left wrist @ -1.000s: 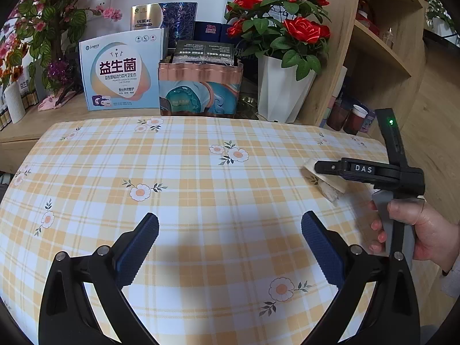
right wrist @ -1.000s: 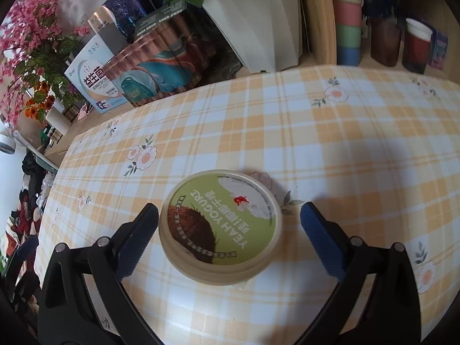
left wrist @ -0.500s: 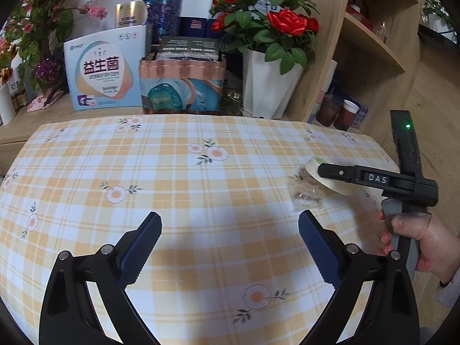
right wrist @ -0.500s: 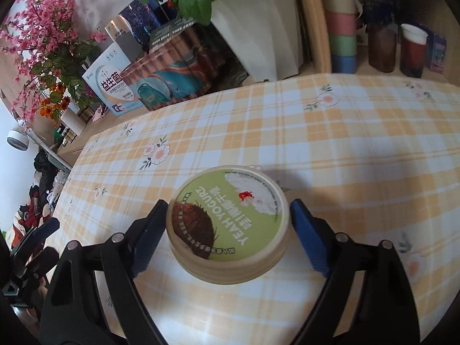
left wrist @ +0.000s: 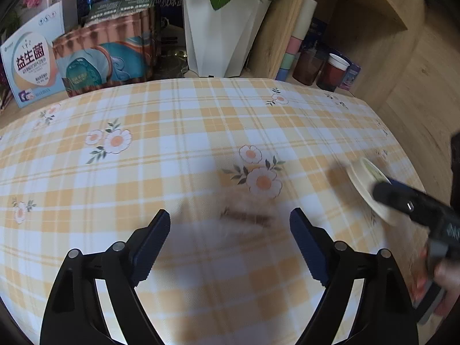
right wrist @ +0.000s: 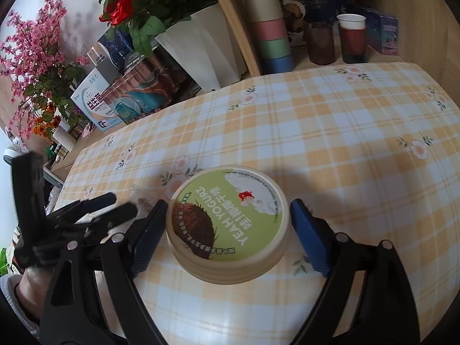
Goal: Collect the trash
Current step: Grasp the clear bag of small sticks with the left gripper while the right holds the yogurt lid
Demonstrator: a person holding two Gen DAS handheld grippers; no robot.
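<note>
A round yogurt cup [right wrist: 230, 230] with a green lid sits between the blue pads of my right gripper [right wrist: 229, 202], which is shut on its sides. In the left wrist view the same cup [left wrist: 362, 184] hangs tilted at the right edge of the checked tablecloth [left wrist: 172, 149]. A clear crumpled wrapper [left wrist: 247, 220] with a brown strip lies blurred on the cloth between the fingers of my left gripper [left wrist: 230, 218]. Those jaws are closing, and the pads stand clear of the wrapper. In the right wrist view the left gripper [right wrist: 95, 210] is just left of the cup, over the wrapper [right wrist: 141, 198].
Behind the table a wooden shelf holds a white flower pot [left wrist: 218, 34], a copper-coloured pack [left wrist: 106, 57], a white box [left wrist: 31, 63], stacked pastel cups [right wrist: 270, 37] and two drink cups [right wrist: 352, 40]. The table edge [left wrist: 402, 149] drops away at the right. A hand [left wrist: 442, 281] grips the right tool.
My left gripper swung right and down until the wrapper lay between its fingers, and its jaws narrowed. My right gripper closed onto the yogurt cup and moved with it.
</note>
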